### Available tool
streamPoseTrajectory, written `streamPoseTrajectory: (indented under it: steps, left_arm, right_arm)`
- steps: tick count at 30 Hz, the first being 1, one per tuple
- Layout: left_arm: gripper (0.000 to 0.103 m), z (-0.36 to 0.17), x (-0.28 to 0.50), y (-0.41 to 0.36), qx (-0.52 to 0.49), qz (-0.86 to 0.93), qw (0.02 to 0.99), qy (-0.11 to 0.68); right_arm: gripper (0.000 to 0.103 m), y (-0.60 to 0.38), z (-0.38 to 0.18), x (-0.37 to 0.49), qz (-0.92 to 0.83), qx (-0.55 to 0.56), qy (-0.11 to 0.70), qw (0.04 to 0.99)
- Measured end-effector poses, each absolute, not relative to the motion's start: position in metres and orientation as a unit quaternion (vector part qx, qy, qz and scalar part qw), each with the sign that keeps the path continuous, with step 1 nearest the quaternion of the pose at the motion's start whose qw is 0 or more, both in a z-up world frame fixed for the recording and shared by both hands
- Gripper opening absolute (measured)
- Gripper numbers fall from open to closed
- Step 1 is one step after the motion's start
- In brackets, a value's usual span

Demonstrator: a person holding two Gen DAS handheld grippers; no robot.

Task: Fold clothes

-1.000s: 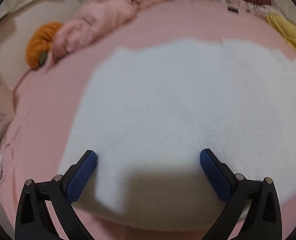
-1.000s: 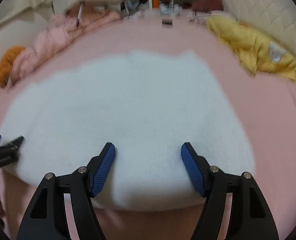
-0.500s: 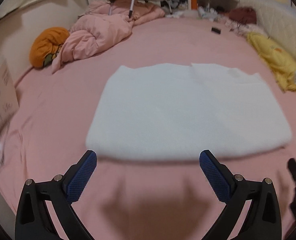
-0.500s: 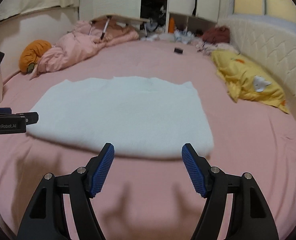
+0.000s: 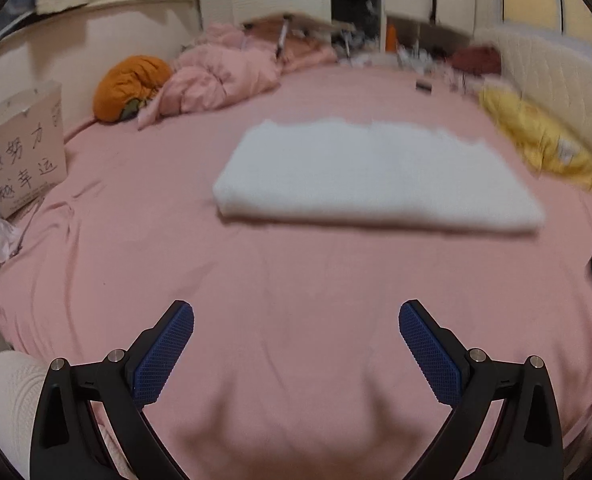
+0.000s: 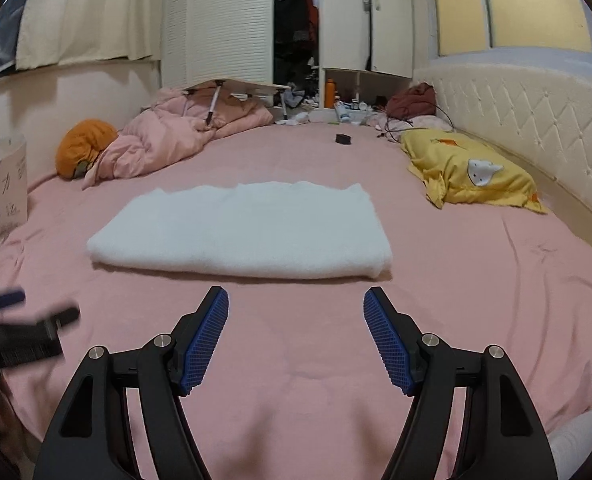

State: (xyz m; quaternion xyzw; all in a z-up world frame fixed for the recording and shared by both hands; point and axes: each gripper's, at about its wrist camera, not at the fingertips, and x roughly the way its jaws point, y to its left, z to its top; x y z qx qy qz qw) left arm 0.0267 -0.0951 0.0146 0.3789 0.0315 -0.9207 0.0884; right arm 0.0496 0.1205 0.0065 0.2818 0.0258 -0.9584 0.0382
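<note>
A white knitted garment point(image 5: 371, 172) lies folded into a flat rectangle on the pink bed sheet point(image 5: 296, 280); it also shows in the right wrist view point(image 6: 244, 232). My left gripper point(image 5: 296, 316) is open and empty, held well back from the garment's near edge. My right gripper point(image 6: 296, 300) is open and empty, just short of the garment's near edge. The left gripper also shows blurred at the left edge of the right wrist view point(image 6: 20, 328).
A pink quilt point(image 6: 176, 136) and an orange cushion point(image 6: 84, 148) lie at the far left. A yellow pillow point(image 6: 471, 172) lies at the right by the padded headboard point(image 6: 535, 120). A paper bag point(image 5: 20, 148) stands at the left. A small black object point(image 6: 343, 139) lies far back.
Both grippers have pulled back and up from over the white garment, staying open. The garment lies still, now farther ahead in both views.
</note>
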Motion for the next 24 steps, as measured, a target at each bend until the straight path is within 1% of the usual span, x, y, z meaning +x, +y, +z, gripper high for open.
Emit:
streamPoseTrajectory:
  steps: [4, 10, 15, 24]
  left_arm:
    - [0.103, 0.018, 0.036, -0.092, 0.369, -0.926, 0.081, 0.021]
    - [0.103, 0.016, 0.042, -0.093, 0.364, -0.928, 0.079, 0.019]
    - [0.103, 0.004, 0.039, -0.092, 0.385, -0.919, 0.084, 0.016]
    - [0.103, 0.008, 0.043, -0.093, 0.371, -0.925, 0.078, 0.024]
  right_arm:
    - [0.071, 0.111, 0.006, 0.056, -0.957, 0.281, 0.045, 0.048]
    - [0.071, 0.111, 0.006, 0.059, -0.958, 0.279, 0.042, 0.046]
    - [0.071, 0.113, 0.004, 0.059, -0.958, 0.281, 0.044, 0.044]
    - [0.071, 0.11, 0.002, 0.061, -0.958, 0.277, 0.047, 0.052]
